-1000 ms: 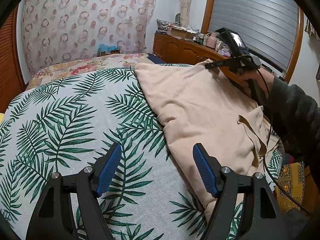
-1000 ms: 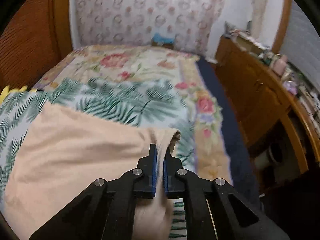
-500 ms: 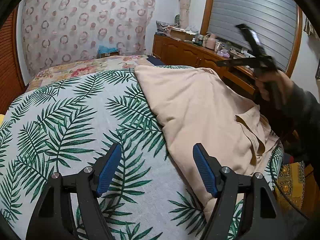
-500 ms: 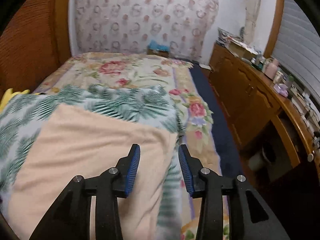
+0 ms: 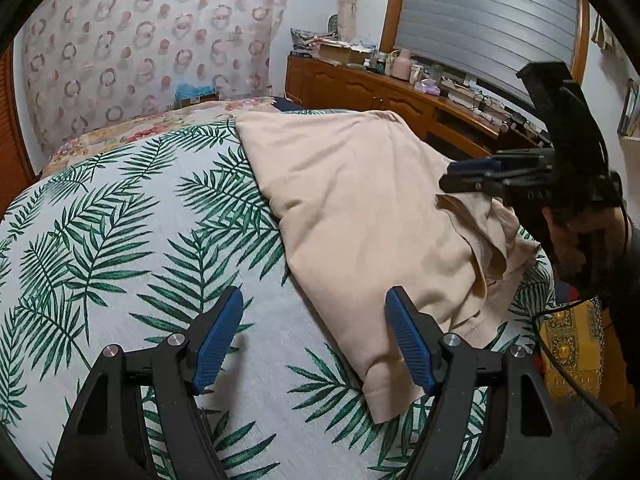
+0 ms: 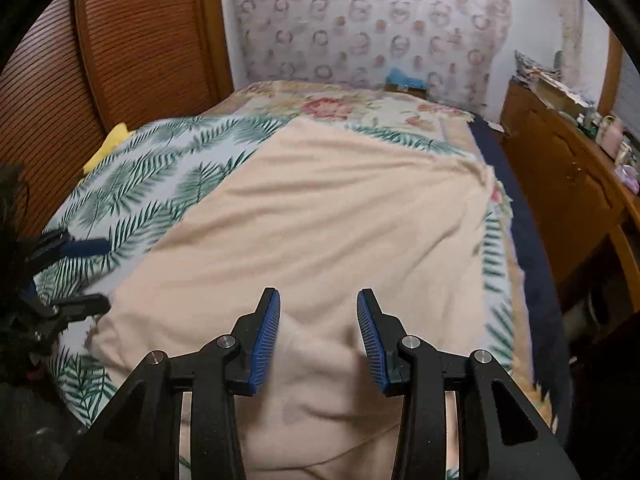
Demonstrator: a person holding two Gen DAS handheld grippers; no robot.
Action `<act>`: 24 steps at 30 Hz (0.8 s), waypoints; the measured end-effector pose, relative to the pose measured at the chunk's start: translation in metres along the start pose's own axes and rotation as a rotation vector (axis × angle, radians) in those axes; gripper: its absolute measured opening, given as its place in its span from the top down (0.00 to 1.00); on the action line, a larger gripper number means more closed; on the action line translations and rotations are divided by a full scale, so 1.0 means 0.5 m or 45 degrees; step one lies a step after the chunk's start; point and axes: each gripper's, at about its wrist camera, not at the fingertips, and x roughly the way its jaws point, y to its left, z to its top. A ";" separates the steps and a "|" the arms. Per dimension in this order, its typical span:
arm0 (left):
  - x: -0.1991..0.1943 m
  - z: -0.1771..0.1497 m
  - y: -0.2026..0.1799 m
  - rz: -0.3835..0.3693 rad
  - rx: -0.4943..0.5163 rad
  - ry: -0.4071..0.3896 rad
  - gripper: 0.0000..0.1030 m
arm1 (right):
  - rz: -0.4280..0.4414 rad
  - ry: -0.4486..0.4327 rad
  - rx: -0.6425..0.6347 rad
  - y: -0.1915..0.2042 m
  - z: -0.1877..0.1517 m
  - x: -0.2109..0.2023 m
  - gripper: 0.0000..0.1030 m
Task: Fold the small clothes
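Your right claw (image 6: 318, 334), jaws just parted and empty, hovers over the beige garment (image 6: 320, 224); your left claw (image 5: 314, 338) gapes empty at its seven o'clock edge.

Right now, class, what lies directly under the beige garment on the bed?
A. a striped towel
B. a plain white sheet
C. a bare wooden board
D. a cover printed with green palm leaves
D: the beige garment is spread on a cover printed with green palm leaves, which shows along its edges in both wrist views.
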 end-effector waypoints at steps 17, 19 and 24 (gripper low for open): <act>0.014 -0.018 -0.014 -0.004 0.027 0.052 0.28 | 0.009 0.009 -0.033 -0.010 -0.074 -0.095 0.95; 0.016 -0.018 -0.015 -0.003 0.031 0.057 0.28 | -0.009 0.012 -0.012 -0.022 -0.093 -0.113 0.95; 0.017 -0.020 -0.016 -0.001 0.030 0.062 0.28 | -0.065 0.037 0.042 -0.043 -0.133 -0.144 0.95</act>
